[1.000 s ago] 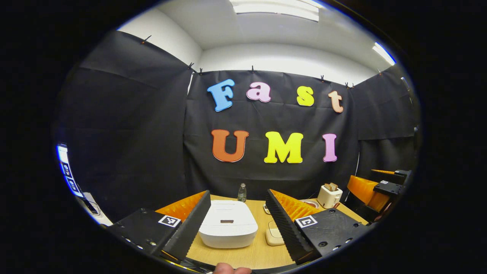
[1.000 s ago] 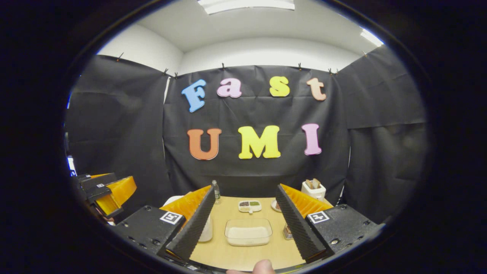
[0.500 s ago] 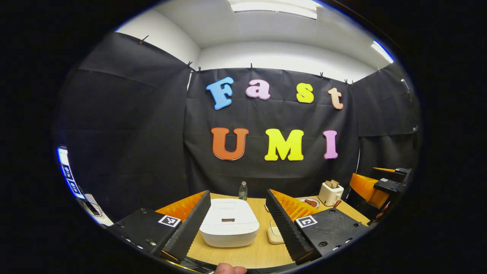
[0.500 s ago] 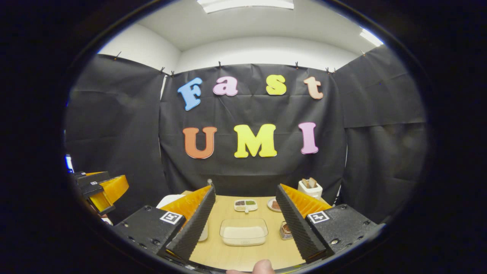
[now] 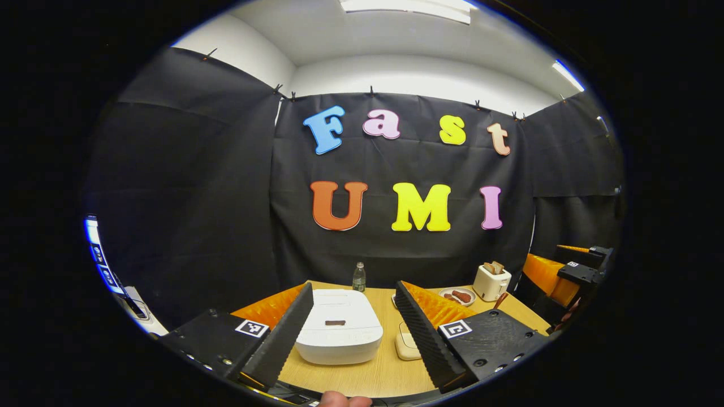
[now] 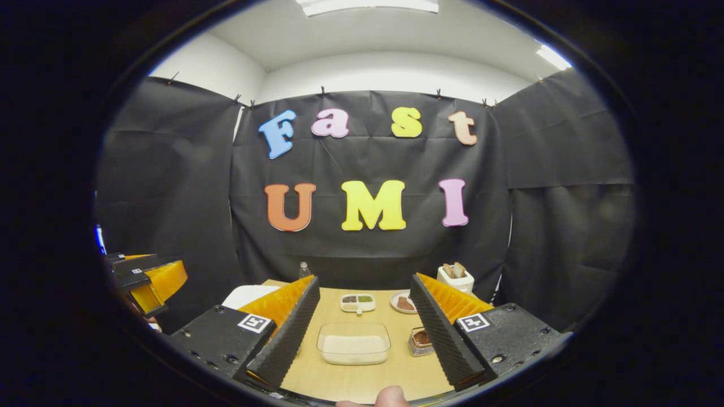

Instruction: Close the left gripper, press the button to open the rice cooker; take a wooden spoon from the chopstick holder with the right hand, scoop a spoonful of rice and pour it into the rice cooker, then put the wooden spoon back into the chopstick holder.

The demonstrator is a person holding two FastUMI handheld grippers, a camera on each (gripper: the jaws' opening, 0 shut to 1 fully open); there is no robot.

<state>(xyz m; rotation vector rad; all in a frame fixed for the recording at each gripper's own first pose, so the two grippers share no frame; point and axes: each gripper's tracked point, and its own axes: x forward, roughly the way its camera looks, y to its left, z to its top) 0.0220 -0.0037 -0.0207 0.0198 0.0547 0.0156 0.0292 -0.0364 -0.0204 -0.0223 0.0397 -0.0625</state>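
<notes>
The white rice cooker [image 5: 339, 333] sits with its lid down on the wooden table [image 5: 373, 376], its dark button [image 5: 335, 323] on top. It lies just ahead of my left gripper [image 5: 353, 286], whose jaws are open and hold nothing. My right gripper [image 6: 365, 277] is open too, above the near table edge. A clear box of rice [image 6: 353, 343] lies between its fingers, farther off. A small holder with something brown in it [image 6: 419, 341] peeks out beside the right finger. The cooker's edge [image 6: 249, 295] shows behind the left finger.
A toaster [image 6: 455, 278], a plate of food [image 6: 403, 303], a divided dish [image 6: 357, 301] and a bottle [image 6: 304, 270] stand along the back. The other gripper [image 6: 150, 280] hovers at the far left of the right gripper view. A thumb [image 6: 390, 395] shows at the bottom edge.
Both views have tipped slightly downward, so more of the table shows and its objects sit higher in frame. Both grippers stay open and empty.
</notes>
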